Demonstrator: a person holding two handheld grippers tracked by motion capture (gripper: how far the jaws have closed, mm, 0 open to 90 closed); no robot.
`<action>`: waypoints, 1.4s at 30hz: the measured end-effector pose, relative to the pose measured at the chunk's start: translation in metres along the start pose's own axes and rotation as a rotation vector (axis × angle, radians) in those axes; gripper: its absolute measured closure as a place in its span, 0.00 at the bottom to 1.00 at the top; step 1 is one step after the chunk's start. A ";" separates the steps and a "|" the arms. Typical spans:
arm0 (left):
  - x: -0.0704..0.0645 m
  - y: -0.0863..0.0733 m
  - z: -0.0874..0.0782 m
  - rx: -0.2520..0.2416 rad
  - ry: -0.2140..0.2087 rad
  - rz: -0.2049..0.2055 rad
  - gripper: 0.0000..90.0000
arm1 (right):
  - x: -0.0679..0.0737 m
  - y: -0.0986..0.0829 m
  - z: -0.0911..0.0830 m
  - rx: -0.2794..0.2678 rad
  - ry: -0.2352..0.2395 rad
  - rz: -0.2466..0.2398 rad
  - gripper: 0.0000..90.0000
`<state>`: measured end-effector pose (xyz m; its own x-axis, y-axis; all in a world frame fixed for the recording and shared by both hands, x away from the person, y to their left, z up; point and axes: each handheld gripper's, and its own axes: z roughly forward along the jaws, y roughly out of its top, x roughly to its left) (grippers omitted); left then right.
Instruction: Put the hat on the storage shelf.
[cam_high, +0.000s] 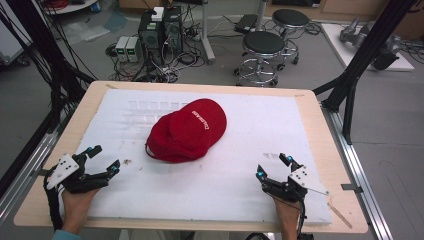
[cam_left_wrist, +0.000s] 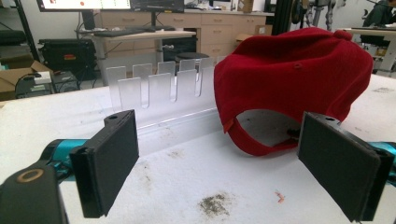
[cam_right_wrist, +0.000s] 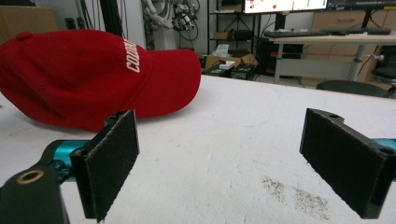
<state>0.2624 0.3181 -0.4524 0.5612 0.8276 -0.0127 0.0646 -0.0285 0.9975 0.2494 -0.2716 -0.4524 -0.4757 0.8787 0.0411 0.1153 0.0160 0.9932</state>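
Partly, the red cap (cam_right_wrist: 88, 77) leaves frame.

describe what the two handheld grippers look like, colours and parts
Both the left gripper and the right gripper have black bodies, teal joints near the jaws and a grey three-cornered plate on top. Their jaws carry flat, black, textured pads. A teal sleeve cuff shows at the left wrist.

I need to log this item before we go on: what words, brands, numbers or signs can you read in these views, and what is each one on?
"COLUM": white stitched capitals on the front of the red fabric baseball cap, as the right gripper view shows them; the word runs on past what can be read.
The same white lettering on the cap in the high view: too small to read.
Monitor screens behind the table: text too blurred to read.
Left gripper and right gripper: no markings.
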 end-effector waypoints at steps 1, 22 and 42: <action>0.000 0.000 0.000 0.000 0.000 -0.001 0.14 | 0.000 0.000 0.000 0.004 0.000 0.007 0.12; 0.006 0.002 -0.001 0.016 -0.023 -0.012 0.14 | 0.001 0.000 0.000 0.007 0.000 -0.005 0.12; -0.013 0.059 0.021 0.055 -0.116 -0.014 0.14 | 0.000 0.000 0.000 0.010 0.003 0.008 0.12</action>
<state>0.2765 0.2936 -0.3952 0.6516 0.7576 -0.0378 0.1168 -0.0509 0.9919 0.2494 -0.2712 -0.4522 -0.4773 0.8774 0.0493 0.1274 0.0136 0.9918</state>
